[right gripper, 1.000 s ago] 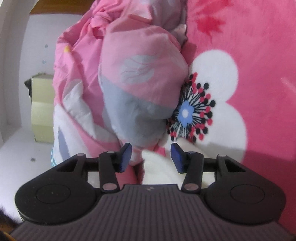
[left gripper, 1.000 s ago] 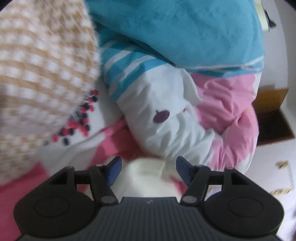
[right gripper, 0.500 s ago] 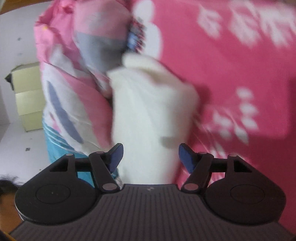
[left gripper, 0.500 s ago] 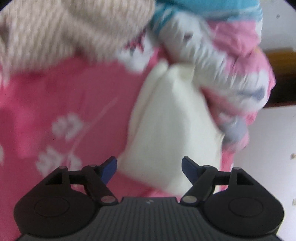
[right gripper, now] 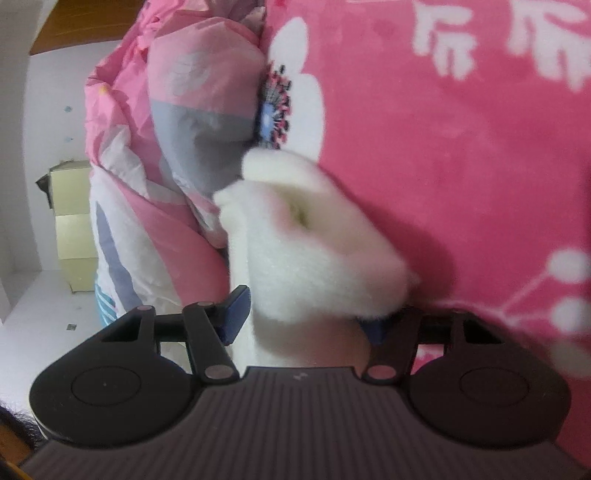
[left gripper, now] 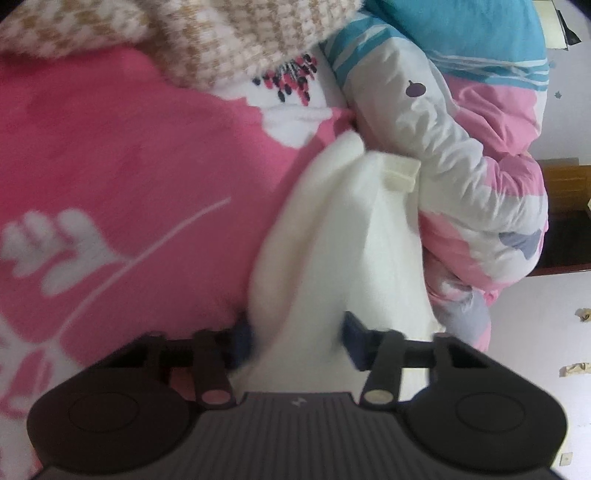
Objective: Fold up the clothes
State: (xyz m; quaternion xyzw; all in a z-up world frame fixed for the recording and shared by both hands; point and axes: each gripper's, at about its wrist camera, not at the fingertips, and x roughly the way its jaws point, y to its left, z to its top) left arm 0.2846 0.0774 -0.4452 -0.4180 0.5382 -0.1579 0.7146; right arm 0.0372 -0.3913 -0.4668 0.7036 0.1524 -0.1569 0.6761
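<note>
A white fluffy garment (left gripper: 332,229) lies folded lengthwise on the pink flowered blanket (left gripper: 129,155), its far end against a crumpled quilt. My left gripper (left gripper: 297,341) has its blue pads pressed into the near end, and the cloth rises in a ridge between them. In the right wrist view the same garment (right gripper: 314,251) is bunched up. My right gripper (right gripper: 306,321) stands wide around that bunch, and fabric drapes over the right finger.
A beige houndstooth garment (left gripper: 240,33) lies at the back left. A pink, white and blue quilt (left gripper: 480,192) is heaped along the bed edge, also seen as the quilt (right gripper: 166,166). Cardboard boxes (right gripper: 72,229) stand on the white floor (left gripper: 546,332).
Both grippers let go at the garment's far end and drew back wide. Now both are pushed into its near end, and the left fingers have narrowed on the cloth.
</note>
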